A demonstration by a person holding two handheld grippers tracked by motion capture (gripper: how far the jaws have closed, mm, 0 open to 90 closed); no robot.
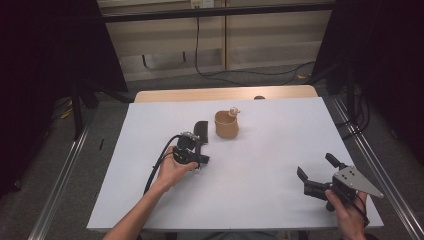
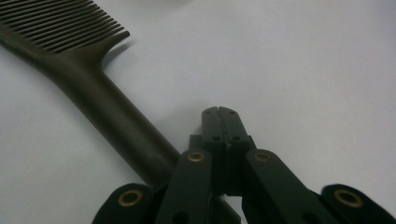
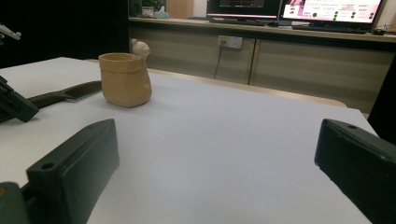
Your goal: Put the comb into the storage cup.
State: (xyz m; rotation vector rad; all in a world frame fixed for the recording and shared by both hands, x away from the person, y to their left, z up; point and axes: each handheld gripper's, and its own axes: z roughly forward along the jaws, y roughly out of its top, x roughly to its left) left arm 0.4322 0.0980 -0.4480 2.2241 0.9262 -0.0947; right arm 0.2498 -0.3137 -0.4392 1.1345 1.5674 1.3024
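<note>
High view: left gripper [image 1: 199, 141] closed, empty, beside the comb [image 2: 88, 88].
Right gripper [image 1: 315, 170]: wide open, empty.
Next: open, grab comb, likely for the cup [image 1: 226, 125].

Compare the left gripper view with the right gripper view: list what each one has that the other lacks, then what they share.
Left gripper view alone: the comb's fine teeth close up, and the left claw with its jaws shut together beside the handle, gripping nothing. Right gripper view alone: the tan cup with a small figure on its rim, the right claw wide open, and the cabinets and monitors behind. Shared: the dark comb and the white table.
</note>
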